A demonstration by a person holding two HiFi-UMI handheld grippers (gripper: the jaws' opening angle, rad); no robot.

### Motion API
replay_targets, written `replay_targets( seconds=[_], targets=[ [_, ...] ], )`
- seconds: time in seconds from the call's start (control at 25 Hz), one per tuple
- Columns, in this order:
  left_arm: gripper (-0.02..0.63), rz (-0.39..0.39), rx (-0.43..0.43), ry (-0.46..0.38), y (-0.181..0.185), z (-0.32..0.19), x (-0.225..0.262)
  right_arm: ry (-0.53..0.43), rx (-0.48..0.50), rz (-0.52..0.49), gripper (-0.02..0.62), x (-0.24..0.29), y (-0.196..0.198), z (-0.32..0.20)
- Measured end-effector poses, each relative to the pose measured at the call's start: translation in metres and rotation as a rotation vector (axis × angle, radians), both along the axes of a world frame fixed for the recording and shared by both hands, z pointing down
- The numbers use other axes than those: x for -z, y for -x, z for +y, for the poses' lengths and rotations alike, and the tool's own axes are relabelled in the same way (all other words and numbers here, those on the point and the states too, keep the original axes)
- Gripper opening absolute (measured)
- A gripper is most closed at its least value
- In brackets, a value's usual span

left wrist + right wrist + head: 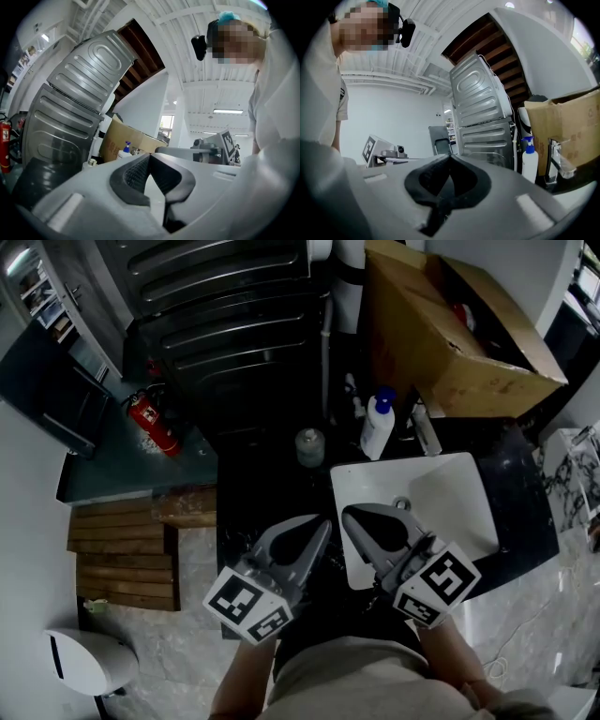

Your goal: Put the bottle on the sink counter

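while the bottle [378, 427] stands upright, left claw [323, 522] and right claw [349, 514] clench empty.

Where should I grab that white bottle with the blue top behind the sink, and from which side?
Probably take the white bottle by its straight body, below the blue top, coming from your side over the sink. It stands upright with the cardboard box close behind and a jar to its left, so the front looks freest.

Two grippers [325, 520] [348, 513], one bottle [378, 427], one sink [455, 491], one cardboard box [441, 343], one fire extinguisher [155, 425]
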State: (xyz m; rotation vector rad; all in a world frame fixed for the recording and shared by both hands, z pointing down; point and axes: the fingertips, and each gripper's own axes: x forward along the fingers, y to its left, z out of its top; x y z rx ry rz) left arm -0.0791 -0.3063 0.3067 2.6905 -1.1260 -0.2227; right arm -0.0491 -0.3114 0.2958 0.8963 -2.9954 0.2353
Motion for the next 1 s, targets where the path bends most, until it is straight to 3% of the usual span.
replay_targets(
  seconds=[0.56, 1.0],
  targets=[
    [0.006, -0.049, 0.01, 0.048, 0.003, 0.0, -0.016, 0.009, -0.011, 0.026, 0.003, -0.008, -0.002, 0.001],
    [0.006, -0.039, 0.029, 0.029, 0.004, -0.004, -0.014, 0.004, 0.021, 0.043, 0.003, -0.011, 0.002, 0.003]
  ],
)
